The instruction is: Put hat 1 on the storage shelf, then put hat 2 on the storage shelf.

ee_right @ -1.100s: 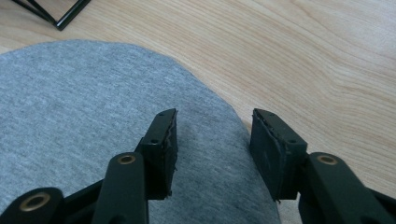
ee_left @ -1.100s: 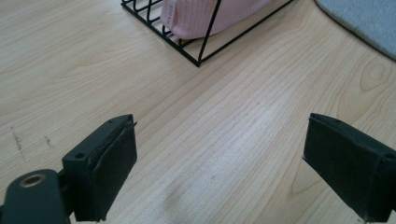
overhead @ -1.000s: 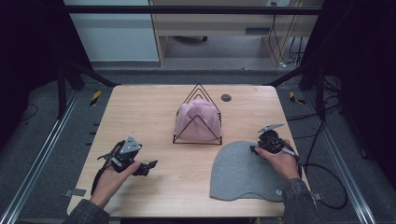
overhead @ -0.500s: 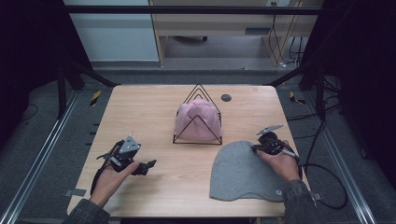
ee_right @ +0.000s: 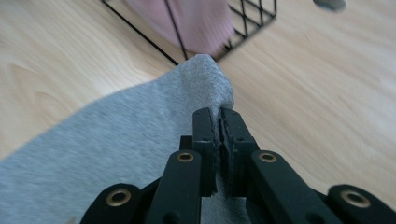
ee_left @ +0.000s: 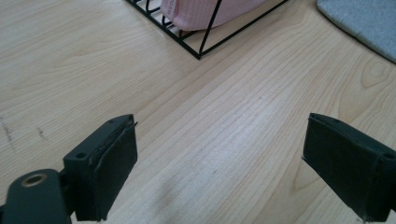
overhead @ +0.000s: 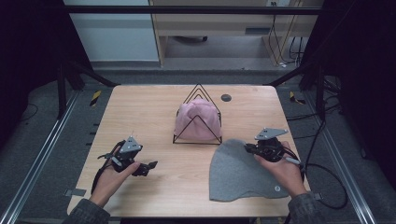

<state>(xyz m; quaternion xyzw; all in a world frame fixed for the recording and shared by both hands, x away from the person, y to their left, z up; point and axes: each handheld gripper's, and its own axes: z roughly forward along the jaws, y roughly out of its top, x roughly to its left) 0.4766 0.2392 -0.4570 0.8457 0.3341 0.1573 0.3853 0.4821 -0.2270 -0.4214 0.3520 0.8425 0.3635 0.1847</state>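
A grey knit hat [overhead: 238, 172] lies flat on the wooden table at the front right. My right gripper [overhead: 248, 148] is shut on the hat's upper right edge; in the right gripper view the jaws pinch a raised fold of the grey hat [ee_right: 140, 135]. A pink hat [overhead: 197, 119] sits inside a black wire triangular rack [overhead: 198, 139] at the table's middle. My left gripper [overhead: 150, 166] rests at the front left, open, with bare wood between its jaws. The left gripper view has the rack's corner [ee_left: 198, 53] and the pink hat [ee_left: 205, 11] ahead.
A small dark round disc [overhead: 226, 97] lies on the table [overhead: 140, 112] behind the rack to the right. Cables trail from the right gripper off the table's right side. Metal frame rails run along both sides of the table.
My right gripper has shifted slightly with the grey hat's edge pinched in it. The left gripper has stayed in place.
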